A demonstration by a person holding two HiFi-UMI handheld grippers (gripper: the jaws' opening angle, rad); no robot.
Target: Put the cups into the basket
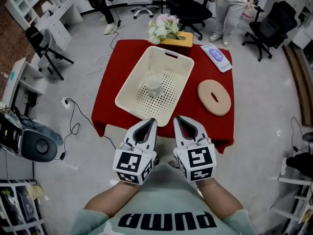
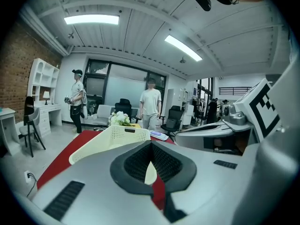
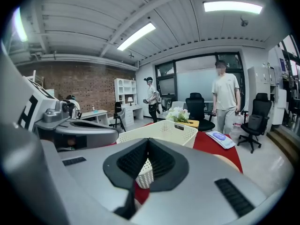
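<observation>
A white cup (image 1: 153,84) stands upright inside the cream perforated basket (image 1: 128,89), which rests on the red table (image 1: 111,72). My left gripper (image 1: 152,121) and right gripper (image 1: 178,118) hover side by side over the table's near edge, pointing at the basket and short of it. Both are shut with nothing between their jaws. In the left gripper view the basket (image 2: 112,137) rises just beyond the left gripper (image 2: 151,144). In the right gripper view the basket (image 3: 164,130) lies ahead of the right gripper (image 3: 148,142). The cup is hidden in both gripper views.
A round wooden disc (image 1: 214,97) lies right of the basket. At the table's far edge are a bunch of flowers (image 1: 164,27), a yellow box (image 1: 177,39) and a blue-and-white packet (image 1: 216,57). Office chairs and standing people are beyond; cables (image 1: 78,116) trail on the floor at left.
</observation>
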